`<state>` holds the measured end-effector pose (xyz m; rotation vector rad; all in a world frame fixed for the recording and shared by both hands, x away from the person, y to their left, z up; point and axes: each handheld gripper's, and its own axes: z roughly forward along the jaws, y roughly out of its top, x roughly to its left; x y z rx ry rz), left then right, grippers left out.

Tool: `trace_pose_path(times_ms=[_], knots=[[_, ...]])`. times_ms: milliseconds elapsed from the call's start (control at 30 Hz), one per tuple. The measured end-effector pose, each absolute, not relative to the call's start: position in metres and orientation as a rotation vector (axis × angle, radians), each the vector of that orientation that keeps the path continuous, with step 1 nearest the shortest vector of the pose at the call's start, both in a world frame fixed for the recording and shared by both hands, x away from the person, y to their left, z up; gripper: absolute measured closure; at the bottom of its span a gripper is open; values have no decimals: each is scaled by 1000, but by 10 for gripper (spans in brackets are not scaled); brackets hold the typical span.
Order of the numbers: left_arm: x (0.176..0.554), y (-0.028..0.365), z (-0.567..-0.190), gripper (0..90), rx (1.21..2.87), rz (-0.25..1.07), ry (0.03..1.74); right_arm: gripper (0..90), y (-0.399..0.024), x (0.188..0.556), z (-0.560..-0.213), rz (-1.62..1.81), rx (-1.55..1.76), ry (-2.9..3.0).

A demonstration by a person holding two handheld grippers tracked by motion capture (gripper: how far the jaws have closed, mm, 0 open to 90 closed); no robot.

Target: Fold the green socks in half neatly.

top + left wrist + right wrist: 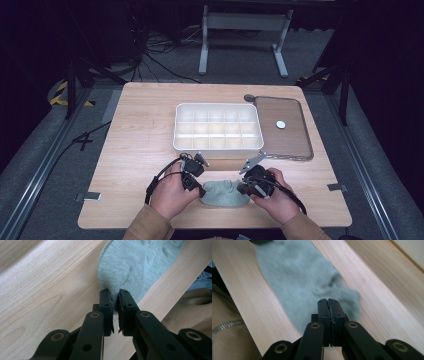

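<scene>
Two grippers work the sock (225, 193): the left gripper (114, 305) is clamped on its edge, the right gripper (328, 305) is clenched empty over it; even tension should be kept.

Both grippers are black. The left gripper (114, 298) has two flat black jaws, each fixed on a thick black link arm. Every link arm carries brass-coloured rings at its joints and small dark screw holes. The inner faces of the jaws look rough and a little chipped. The right gripper (328, 301) has the same build, with the same brass rings. In the high view a grey three-cornered plate sits on top of each gripper, on the side toward the white compartment tray (218, 146). A black cable makes a loop from each gripper. The person wears tan sleeves (148, 224), and a silver zip runs on the garment.
</scene>
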<state>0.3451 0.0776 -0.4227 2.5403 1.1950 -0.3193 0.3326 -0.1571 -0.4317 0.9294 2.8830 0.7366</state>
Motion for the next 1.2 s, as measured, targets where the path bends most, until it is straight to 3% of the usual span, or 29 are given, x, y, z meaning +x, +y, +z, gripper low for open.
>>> trace_pose_path(times_ms=[300, 900, 1200], knots=[[345, 73, -417, 825, 2548, -304, 1171, 896, -161, 330, -447, 667, 952, 2942], [338, 36, -392, 826, 2482, -241, 938, 893, -162, 333, -447, 677, 976, 2963], [344, 15, -399, 832, 2499, -265, 827, 893, -179, 334, -454, 862, 1039, 2955]])
